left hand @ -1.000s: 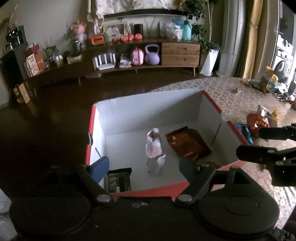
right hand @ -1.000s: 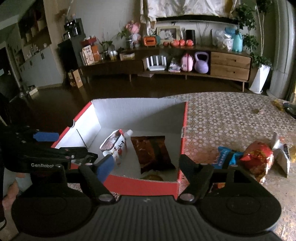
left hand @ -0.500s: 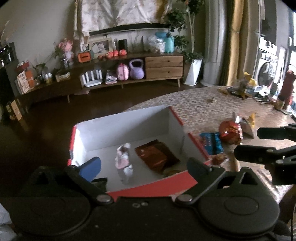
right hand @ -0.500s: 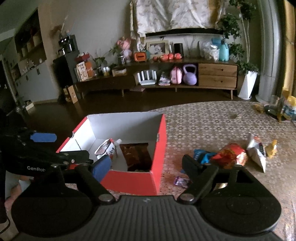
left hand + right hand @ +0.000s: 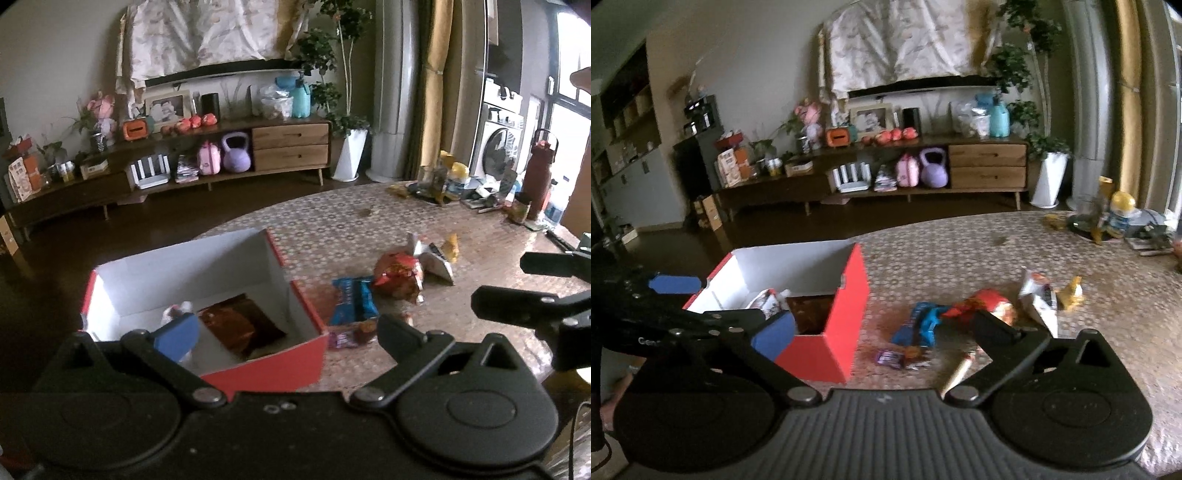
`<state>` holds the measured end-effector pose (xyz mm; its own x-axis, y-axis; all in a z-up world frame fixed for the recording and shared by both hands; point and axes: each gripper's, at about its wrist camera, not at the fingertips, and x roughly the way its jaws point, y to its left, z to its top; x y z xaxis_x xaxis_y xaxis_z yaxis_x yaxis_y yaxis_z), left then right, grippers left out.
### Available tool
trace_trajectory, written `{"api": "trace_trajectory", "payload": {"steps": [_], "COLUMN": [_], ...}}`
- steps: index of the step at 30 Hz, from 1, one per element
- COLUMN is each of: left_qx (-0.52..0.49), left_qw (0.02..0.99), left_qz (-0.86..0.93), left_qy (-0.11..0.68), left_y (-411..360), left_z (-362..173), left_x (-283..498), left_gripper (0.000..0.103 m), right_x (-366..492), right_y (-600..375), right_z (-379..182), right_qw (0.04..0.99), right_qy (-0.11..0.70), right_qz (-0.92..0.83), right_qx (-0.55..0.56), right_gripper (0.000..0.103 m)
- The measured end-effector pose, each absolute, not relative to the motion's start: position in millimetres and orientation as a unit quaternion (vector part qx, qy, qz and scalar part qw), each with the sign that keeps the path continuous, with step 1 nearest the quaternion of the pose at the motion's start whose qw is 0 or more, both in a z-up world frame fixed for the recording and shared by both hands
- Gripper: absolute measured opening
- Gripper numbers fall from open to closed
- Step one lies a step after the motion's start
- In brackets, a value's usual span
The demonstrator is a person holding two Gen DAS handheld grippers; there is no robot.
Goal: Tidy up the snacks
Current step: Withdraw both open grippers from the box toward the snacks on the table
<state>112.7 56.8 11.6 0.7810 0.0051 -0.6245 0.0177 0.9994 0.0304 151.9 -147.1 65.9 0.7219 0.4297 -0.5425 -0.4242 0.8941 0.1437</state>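
Note:
A red box [image 5: 306,360] with a white inside stands on the patterned table. In it lie a brown packet [image 5: 236,325] and a pink-and-white bottle [image 5: 177,310]. Right of the box lie loose snacks: a blue packet [image 5: 354,299], a red bag [image 5: 399,273], a silvery packet [image 5: 432,258] and a small purple sweet [image 5: 888,358]. My left gripper [image 5: 288,332] hangs wide open over the box's near right corner, holding nothing. My right gripper [image 5: 882,330] is above the sweets beside the box [image 5: 846,317]; its jaws are opening and hold nothing.
A yellow wrapper [image 5: 1071,291] and a pale stick-shaped snack [image 5: 960,373] lie near the loose snacks. Bottles and clutter, among them a dark red flask [image 5: 537,173], crowd the table's far right. A long wooden sideboard [image 5: 288,144] stands across the dark floor.
Both grippers have drawn back from the box and swung right. The box now sits lower left in both views, the loose snacks have come into sight, and both pairs of jaws stand wider.

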Motion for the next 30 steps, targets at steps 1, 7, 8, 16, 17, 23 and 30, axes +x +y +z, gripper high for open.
{"api": "trace_trajectory", "payload": {"steps": [1, 7, 8, 16, 17, 23, 30], "left_qx": [0.015, 0.013, 0.011, 0.005, 0.004, 0.003, 0.003], "left_qw": [0.943, 0.944, 0.944, 0.942, 0.941, 0.937, 0.930], "left_qz": [-0.005, -0.016, -0.018, -0.029, -0.030, -0.039, -0.049], "left_qy": [0.331, 0.330, 0.330, 0.335, 0.336, 0.346, 0.364], "left_y": [52, 29, 25, 1, 0, -14, -32], "left_z": [11, 5, 5, -7, -8, -22, -48], "left_x": [114, 122, 124, 139, 141, 154, 171], "left_gripper": [0.103, 0.103, 0.103, 0.103, 0.103, 0.103, 0.103], "right_x": [152, 153, 154, 167, 170, 194, 227], "right_y": [-152, -176, -180, -208, -211, -237, -255], "right_z": [66, 58, 57, 46, 44, 31, 5], "right_qw": [0.929, 0.935, 0.936, 0.942, 0.944, 0.943, 0.939], "right_qy": [0.293, 0.289, 0.289, 0.280, 0.278, 0.295, 0.319], "right_qz": [0.228, 0.204, 0.203, 0.183, 0.179, 0.155, 0.133], "right_qx": [0.004, -0.004, -0.003, -0.006, -0.007, 0.009, -0.001], "right_gripper": [0.103, 0.103, 0.103, 0.103, 0.103, 0.103, 0.103]}}
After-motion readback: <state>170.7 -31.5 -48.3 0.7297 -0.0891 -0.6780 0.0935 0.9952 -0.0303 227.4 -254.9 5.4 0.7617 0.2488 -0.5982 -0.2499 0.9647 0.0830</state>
